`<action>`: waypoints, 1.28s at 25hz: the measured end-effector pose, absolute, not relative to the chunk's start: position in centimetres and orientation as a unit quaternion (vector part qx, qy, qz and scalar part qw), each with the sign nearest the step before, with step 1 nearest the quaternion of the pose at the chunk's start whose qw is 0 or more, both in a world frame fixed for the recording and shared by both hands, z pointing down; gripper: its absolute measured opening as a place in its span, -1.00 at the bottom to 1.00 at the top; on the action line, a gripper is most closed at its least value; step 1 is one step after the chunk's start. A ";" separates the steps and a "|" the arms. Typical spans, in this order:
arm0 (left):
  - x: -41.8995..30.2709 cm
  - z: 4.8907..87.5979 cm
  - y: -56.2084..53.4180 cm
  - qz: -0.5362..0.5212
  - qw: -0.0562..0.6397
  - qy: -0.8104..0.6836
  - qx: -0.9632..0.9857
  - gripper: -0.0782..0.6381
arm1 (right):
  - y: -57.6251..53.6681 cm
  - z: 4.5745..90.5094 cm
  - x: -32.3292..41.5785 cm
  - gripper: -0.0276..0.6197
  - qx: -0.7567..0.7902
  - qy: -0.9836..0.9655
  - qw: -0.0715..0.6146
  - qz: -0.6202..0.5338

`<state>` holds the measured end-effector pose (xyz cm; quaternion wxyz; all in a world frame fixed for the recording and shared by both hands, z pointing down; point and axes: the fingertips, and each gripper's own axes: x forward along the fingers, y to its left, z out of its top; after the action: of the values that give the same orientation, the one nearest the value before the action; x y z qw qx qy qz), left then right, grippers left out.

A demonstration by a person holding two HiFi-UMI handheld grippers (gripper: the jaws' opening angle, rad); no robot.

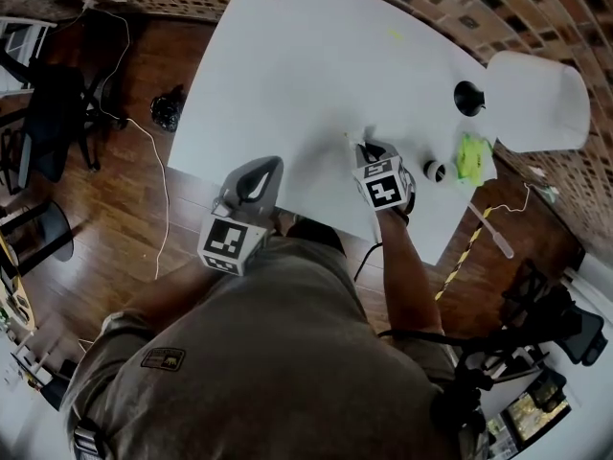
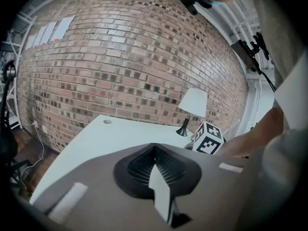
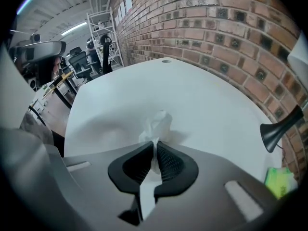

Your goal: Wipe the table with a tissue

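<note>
The tissue [image 3: 156, 124] is a small crumpled white wad. The right gripper [image 3: 155, 150] pinches its near end, jaws almost together on it. The loose end sits right at the white table [image 3: 207, 100]; whether it touches I can't tell. It looks featherlight, soft and easily torn, so I'd grip deep in the bunched part and press gently. The left gripper [image 2: 154, 150] is closed on nothing at the table's near edge. A white lamp [image 2: 193, 102] stands beyond.
</note>
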<state>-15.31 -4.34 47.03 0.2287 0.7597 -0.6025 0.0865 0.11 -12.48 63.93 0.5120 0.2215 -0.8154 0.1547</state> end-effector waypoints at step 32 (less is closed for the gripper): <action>-15.0 46.3 -4.2 0.093 0.216 -0.594 0.769 -0.78 | -12.6 63.9 -0.2 -0.84 0.237 -0.813 0.506 0.164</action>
<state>-15.01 -4.23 46.27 0.2161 0.7689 -0.5944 0.0935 -0.19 -12.61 63.92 0.5059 0.2368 -0.8130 0.1645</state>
